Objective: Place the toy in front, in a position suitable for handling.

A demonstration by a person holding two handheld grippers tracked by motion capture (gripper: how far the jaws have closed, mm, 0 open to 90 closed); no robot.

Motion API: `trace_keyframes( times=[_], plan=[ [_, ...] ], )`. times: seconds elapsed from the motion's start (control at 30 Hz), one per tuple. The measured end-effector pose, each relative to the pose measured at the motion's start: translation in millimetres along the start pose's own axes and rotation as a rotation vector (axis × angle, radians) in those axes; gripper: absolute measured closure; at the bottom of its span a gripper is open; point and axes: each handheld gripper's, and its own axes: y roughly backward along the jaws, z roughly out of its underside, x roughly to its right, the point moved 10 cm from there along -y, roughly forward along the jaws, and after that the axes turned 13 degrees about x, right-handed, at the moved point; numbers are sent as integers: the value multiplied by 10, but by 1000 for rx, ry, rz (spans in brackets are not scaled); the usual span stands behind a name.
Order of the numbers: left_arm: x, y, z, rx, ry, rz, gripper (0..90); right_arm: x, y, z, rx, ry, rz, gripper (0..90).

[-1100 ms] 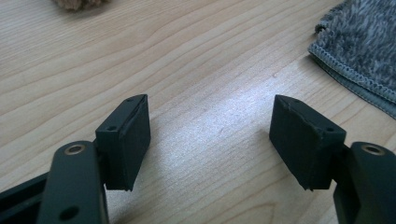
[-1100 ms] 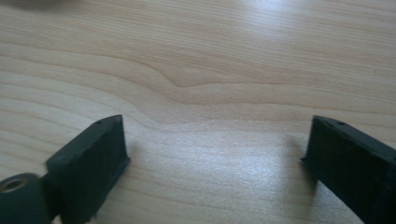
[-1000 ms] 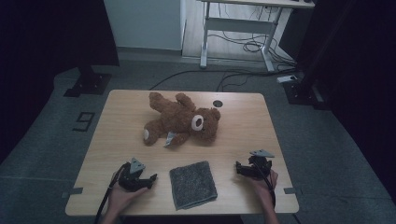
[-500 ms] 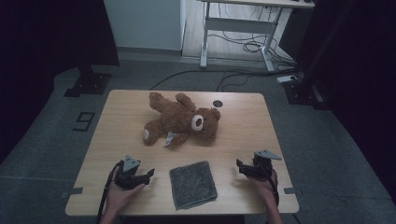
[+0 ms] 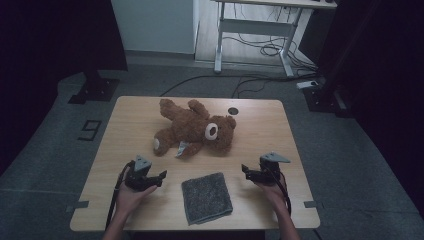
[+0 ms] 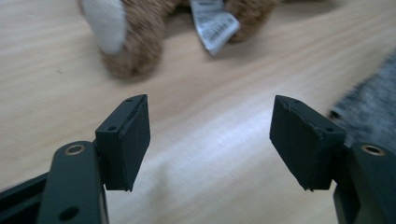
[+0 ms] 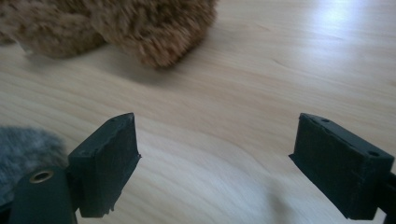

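1. High view: your left gripper (image 5: 161,176) and right gripper (image 5: 245,170) sit near the worktop's (image 5: 270,125) front edge, either side of the grey cloth (image 5: 206,197), which lies just beside each of them. The teddy bear (image 5: 195,130) lies across the worktop's middle, its long axis running left to right, roughly as near to one hand as the other.
2. Left gripper view: the jaws stand released, nothing between them; the bear's leg and label are ahead and cut off at the top, and the cloth's edge is blurred at right.
3. Right gripper view: the jaws have just been closing a little yet gape wide over bare wood; the bear ahead is cropped
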Motion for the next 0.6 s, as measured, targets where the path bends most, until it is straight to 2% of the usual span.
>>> trace_keyframes(
  times=[0.17,0.33,0.5,0.6],
  plan=[
    [-67,-103,-117,8,16,-8,290,-122,-169,-59,-6,3,-32,142],
    [-96,-164,-139,-4,33,-6,291,-210,-269,-81,-8,4,-55,142],
    [-184,-216,-125,-20,19,-43,289,-261,-346,-112,-15,11,-67,142],
    [-279,-281,-165,5,38,-64,297,-304,-407,-159,0,19,-80,148]
  ],
)
